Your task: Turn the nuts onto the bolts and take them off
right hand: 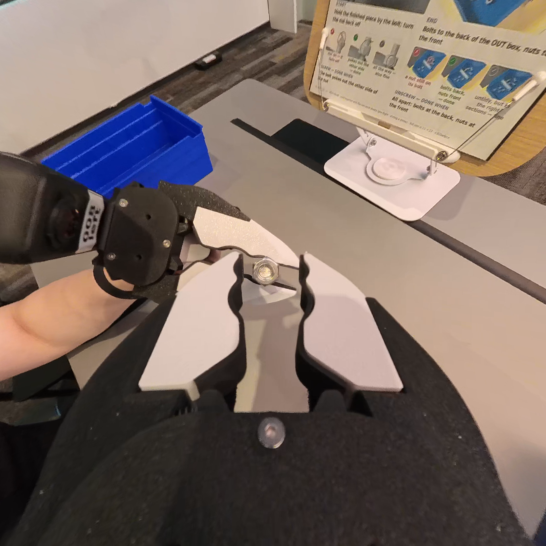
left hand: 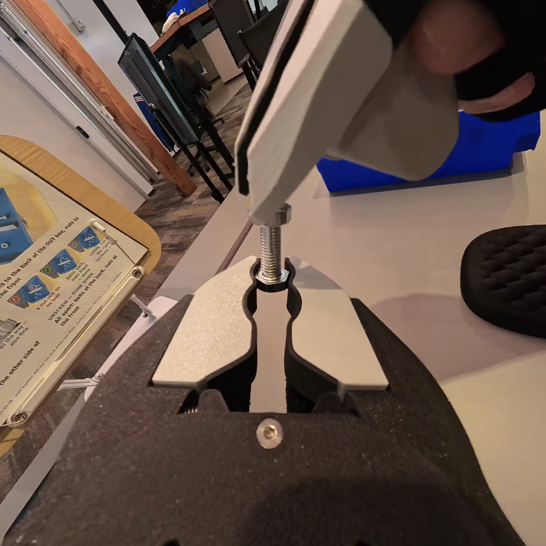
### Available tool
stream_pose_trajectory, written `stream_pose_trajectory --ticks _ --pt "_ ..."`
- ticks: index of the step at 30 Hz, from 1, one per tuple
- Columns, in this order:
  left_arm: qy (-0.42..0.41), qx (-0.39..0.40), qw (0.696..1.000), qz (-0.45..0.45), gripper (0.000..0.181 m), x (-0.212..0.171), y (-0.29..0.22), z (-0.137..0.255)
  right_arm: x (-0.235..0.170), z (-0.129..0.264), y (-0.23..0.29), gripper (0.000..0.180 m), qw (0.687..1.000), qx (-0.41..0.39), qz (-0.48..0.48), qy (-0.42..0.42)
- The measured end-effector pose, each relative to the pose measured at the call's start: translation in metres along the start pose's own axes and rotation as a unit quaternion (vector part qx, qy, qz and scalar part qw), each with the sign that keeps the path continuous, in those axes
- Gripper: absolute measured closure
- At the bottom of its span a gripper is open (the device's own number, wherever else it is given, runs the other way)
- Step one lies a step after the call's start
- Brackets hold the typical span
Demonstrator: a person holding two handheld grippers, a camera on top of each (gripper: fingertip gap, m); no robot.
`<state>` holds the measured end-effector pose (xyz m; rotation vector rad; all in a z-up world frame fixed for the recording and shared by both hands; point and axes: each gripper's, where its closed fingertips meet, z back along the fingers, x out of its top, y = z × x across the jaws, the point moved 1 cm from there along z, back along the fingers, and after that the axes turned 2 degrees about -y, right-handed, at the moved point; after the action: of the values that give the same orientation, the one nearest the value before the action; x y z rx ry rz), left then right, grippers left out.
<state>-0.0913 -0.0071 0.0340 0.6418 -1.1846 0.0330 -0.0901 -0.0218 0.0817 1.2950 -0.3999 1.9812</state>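
Pinching the nut (left hand: 271, 277) between my left gripper (left hand: 271, 276)'s 2 tips, I hold the bolt (left hand: 270, 251) upright above the grey table (left hand: 384, 251), its thread rising from the nut. My right gripper (right hand: 271, 270) comes down over the bolt's head (right hand: 265, 270) with a gap on each side, jaws spread. From the left wrist view its finger hides most of the head. Behind the bolt sits a blue bin (right hand: 133, 147), partly cut off; its inside is hard to make out.
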Motion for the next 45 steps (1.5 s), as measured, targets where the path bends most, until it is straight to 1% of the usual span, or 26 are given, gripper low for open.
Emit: stream_pose_trajectory --ticks 3,7,10,12,13,16,20,22,25,29,33,35,37,40,45 --pt "0.002 0.003 1.0 0.003 0.166 -0.001 0.001 0.0 0.004 0.005 -0.003 0.144 1.0 -0.001 -0.019 -0.015" --pt "0.004 0.008 1.0 0.003 0.166 -0.001 0.004 0.0 -0.005 0.003 -0.004 0.144 1.0 0.0 -0.027 0.01" --pt "0.005 0.005 1.0 0.003 0.166 -0.001 0.003 0.0 -0.01 -0.003 -0.001 0.148 0.999 0.009 -0.019 0.03" --pt "0.007 0.001 1.0 0.001 0.166 -0.002 0.002 0.0 -0.01 -0.004 0.003 0.162 0.999 0.016 -0.005 0.033" --pt "0.007 -0.005 1.0 0.001 0.166 -0.001 0.0 0.001 -0.011 -0.004 0.003 0.162 0.999 0.015 0.004 0.036" --pt "0.008 -0.055 0.998 0.01 0.166 0.0 -0.009 0.004 -0.014 0.0 0.008 0.162 0.997 0.027 0.055 0.051" --pt "-0.011 -0.151 0.988 0.033 0.166 0.007 -0.027 0.015 -0.017 0.008 0.02 0.162 0.981 0.085 0.168 0.043" --pt "-0.015 -0.215 0.976 0.038 0.166 0.008 -0.04 0.024 -0.022 0.014 0.03 0.162 0.964 0.124 0.23 0.036" --pt "-0.019 -0.302 0.952 0.035 0.166 0.008 -0.061 0.037 -0.035 0.021 0.044 0.162 0.924 0.175 0.34 0.017" --pt "-0.037 -0.43 0.9 0.058 0.166 0.012 -0.092 0.058 -0.051 0.033 0.064 0.162 0.878 0.251 0.408 -0.001" --pt "-0.043 -0.522 0.848 0.083 0.166 0.014 -0.11 0.075 -0.061 0.041 0.081 0.162 0.842 0.299 0.448 -0.014" --pt "-0.046 -0.552 0.828 0.087 0.165 0.013 -0.116 0.082 -0.064 0.042 0.088 0.162 0.828 0.312 0.465 -0.017" --pt "-0.046 -0.576 0.811 0.091 0.165 0.013 -0.119 0.089 -0.067 0.042 0.094 0.162 0.82 0.324 0.471 -0.015" --pt "-0.05 -0.593 0.799 0.084 0.166 0.012 -0.122 0.095 -0.069 0.043 0.1 0.162 0.809 0.339 0.479 -0.019" --pt "-0.062 -0.65 0.75 0.102 0.165 0.017 -0.128 0.113 -0.069 0.047 0.115 0.162 0.784 0.357 0.506 -0.043"
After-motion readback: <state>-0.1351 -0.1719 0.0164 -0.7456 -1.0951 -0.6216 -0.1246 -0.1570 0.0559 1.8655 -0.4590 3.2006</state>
